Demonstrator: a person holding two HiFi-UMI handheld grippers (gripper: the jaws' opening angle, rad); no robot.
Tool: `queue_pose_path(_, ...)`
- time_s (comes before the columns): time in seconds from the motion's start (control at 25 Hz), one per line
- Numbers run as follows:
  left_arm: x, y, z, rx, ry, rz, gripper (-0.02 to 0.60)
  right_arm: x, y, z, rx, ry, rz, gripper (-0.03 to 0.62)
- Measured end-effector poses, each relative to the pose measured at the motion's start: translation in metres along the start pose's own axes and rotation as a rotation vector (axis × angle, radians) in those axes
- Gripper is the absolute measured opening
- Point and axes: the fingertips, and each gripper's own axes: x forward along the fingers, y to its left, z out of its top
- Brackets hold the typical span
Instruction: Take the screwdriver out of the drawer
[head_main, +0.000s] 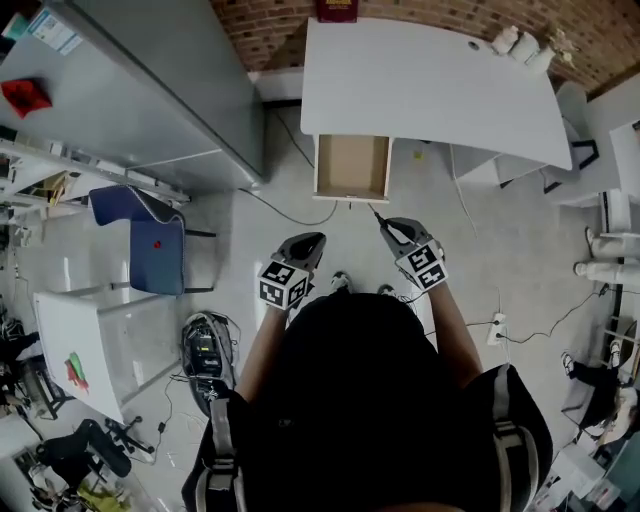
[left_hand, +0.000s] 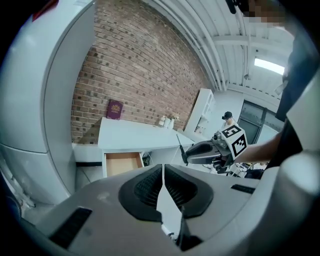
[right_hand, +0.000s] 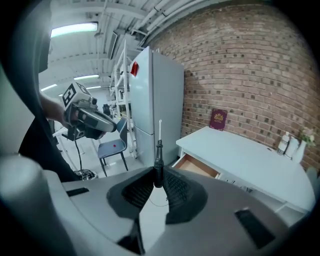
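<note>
Between the jaws of my right gripper (right_hand: 158, 182) stands the screwdriver (right_hand: 158, 157), clamped at its handle and out of the drawer (head_main: 352, 168). Its handle is dark, slim and round. From it a thin, bright metal shaft goes straight forward, away from the jaws. The pads are black and ribbed, and the gripper shells are smooth and grey. My left gripper (left_hand: 163, 172) has its jaws pressed together with nothing between them, near the right one. The drawer is pulled open under the white desk (head_main: 430, 85). It is a flat box with a white front, and inside shows only its bare brown bottom. At the desk's far edge stands a dark red book (head_main: 337, 9).
</note>
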Motion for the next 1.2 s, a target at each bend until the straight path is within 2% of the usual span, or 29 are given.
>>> queue_pose_path(0.32, 0.009, -0.02, 0.004, 0.026, 0.013, -0.018, 0.023, -0.032, 0.005, 0.003, -0.002, -0.052, -0.02, 0.112)
queue_pose_path(0.88, 0.022, -0.129, -0.021, 0.039, 0.036, -0.028, 0.023, -0.124, 0.013, -0.054, 0.008, -0.069, -0.007, 0.112)
queue_pose_path(1.2, 0.024, -0.175, -0.046, 0.03, 0.045, -0.011, 0.023, -0.158, 0.023, -0.084, 0.009, -0.079, 0.021, 0.112)
